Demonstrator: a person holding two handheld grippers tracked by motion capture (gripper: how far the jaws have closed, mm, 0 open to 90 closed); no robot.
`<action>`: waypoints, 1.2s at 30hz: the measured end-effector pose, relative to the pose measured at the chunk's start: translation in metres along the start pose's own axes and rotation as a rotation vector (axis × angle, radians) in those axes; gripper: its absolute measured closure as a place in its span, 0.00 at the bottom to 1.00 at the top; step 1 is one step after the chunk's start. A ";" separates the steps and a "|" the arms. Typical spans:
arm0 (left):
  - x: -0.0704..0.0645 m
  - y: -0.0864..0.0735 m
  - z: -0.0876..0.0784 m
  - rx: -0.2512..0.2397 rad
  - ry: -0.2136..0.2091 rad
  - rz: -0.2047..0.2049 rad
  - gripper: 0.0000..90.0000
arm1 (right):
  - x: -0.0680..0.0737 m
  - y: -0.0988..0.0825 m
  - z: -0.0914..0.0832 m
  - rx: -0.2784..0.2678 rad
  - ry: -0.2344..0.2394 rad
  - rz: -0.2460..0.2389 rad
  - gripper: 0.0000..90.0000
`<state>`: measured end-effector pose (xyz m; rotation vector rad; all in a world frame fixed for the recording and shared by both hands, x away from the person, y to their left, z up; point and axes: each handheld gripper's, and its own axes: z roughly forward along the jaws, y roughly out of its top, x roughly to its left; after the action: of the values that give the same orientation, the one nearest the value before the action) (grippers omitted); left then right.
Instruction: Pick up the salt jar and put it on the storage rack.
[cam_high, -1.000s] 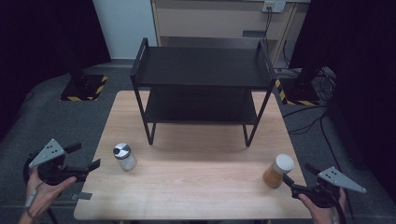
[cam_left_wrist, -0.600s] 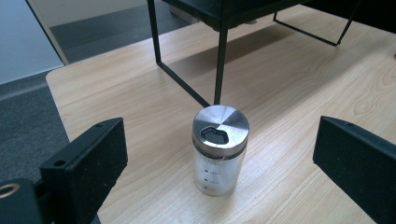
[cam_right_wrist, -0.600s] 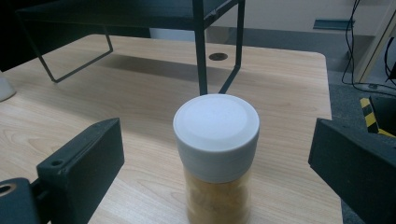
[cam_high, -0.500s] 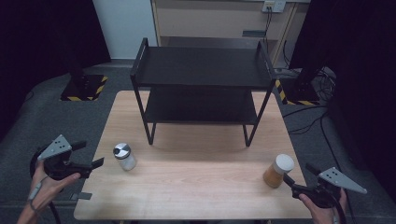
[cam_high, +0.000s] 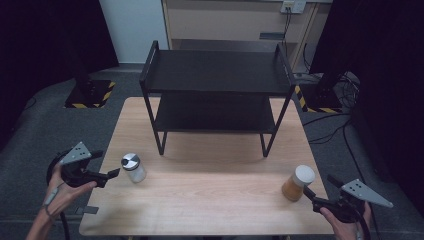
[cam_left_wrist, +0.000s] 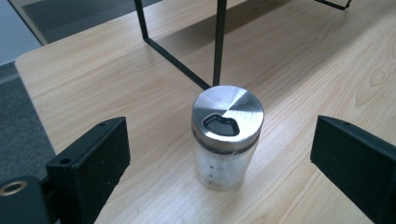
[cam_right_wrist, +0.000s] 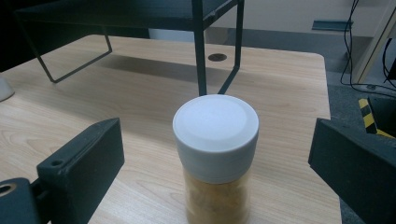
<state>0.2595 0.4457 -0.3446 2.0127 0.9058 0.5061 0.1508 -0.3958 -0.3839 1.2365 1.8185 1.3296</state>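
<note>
Two jars, glass by the look, rigid and slippery: steel-lidded jar (cam_left_wrist: 227, 137) between released left tongs (cam_left_wrist: 229, 158), white-capped jar (cam_right_wrist: 215, 154) between released right tongs (cam_right_wrist: 217, 163); left jaws have just been narrowing; grip mid-body

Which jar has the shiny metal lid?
The clear glass jar near the table's left edge, in front of the left gripper, has the shiny metal lid. The other jar, with orange-brown contents, has a plain white lid.
</note>
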 end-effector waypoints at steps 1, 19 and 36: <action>0.000 0.001 0.003 0.005 -0.005 0.004 0.04 | 0.000 0.000 0.000 -0.001 0.000 0.000 0.04; 0.010 0.001 0.047 0.046 -0.061 0.015 0.07 | 0.000 -0.001 -0.002 -0.008 -0.005 0.000 0.04; 0.015 -0.009 0.071 0.051 -0.078 -0.002 0.17 | 0.002 -0.001 -0.002 -0.006 -0.008 -0.007 0.05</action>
<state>0.3105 0.4228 -0.3912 2.0626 0.8809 0.4049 0.1479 -0.3949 -0.3839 1.2292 1.8107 1.3233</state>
